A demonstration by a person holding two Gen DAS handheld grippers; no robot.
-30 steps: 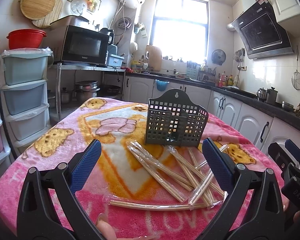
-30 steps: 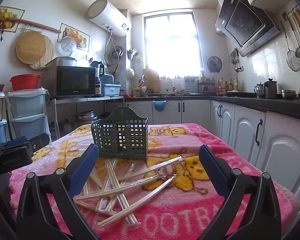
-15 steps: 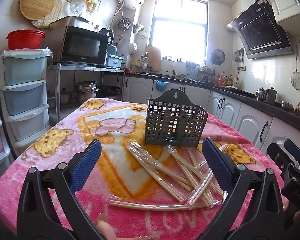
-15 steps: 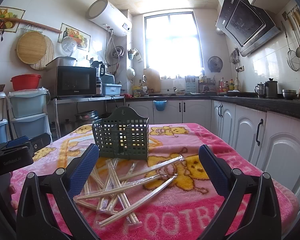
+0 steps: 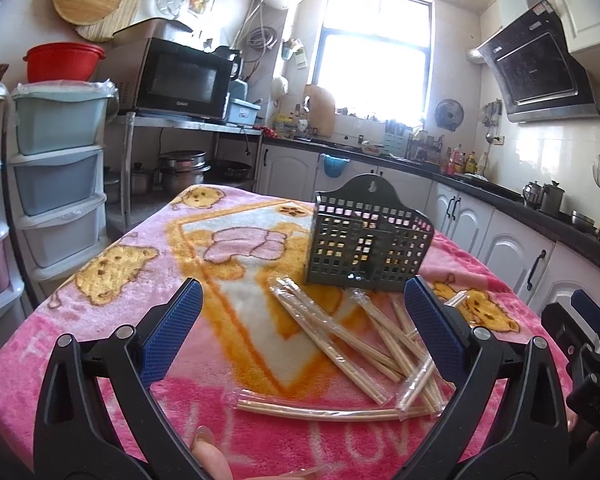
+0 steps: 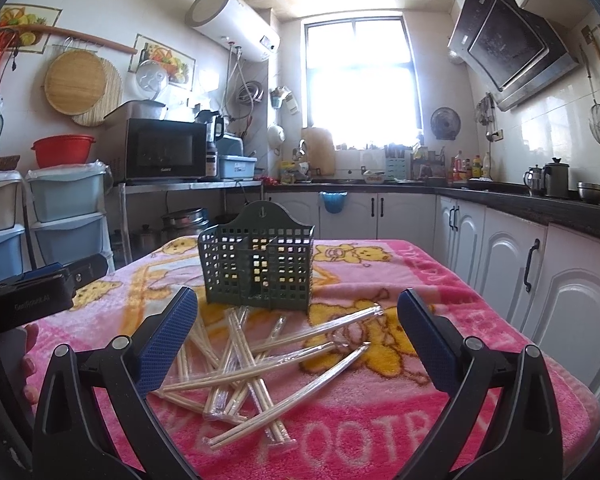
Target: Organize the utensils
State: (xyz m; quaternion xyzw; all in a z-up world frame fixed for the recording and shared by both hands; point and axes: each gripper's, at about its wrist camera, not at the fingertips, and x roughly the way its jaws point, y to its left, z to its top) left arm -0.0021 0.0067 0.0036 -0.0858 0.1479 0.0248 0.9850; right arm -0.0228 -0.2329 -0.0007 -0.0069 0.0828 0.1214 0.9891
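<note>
The desk (image 5: 100,320) is covered with a fluffy pink blanket (image 6: 380,432) that carries yellow bear pictures and large pale letters. Near its middle stands the utensil holder (image 5: 368,248), a dark green plastic basket with square grid holes, a divider inside and a rounded hanging tab at the far side. It is upright and no utensil shows above its rim.

Just in front of the holder lie the chopsticks (image 5: 340,340), thin pale wooden pairs, each in a clear shiny plastic sleeve. They form a loose pile, some crossing over others; one pair (image 5: 320,410) lies apart on the near side, slightly bent. How many pairs there are is hard to tell where they overlap.

The left gripper (image 5: 300,336) has its fingers (image 5: 172,328) spread wide, with blue dotted rubber pads on black plastic arms, and they hold nothing. The right gripper (image 6: 298,340) has its fingers (image 6: 166,336) wide apart too, empty, above the near part of the pile.

In the left wrist view a fingertip is cut off at the bottom edge. The window light is very strong, so the far counter behind the basket is washed out.
</note>
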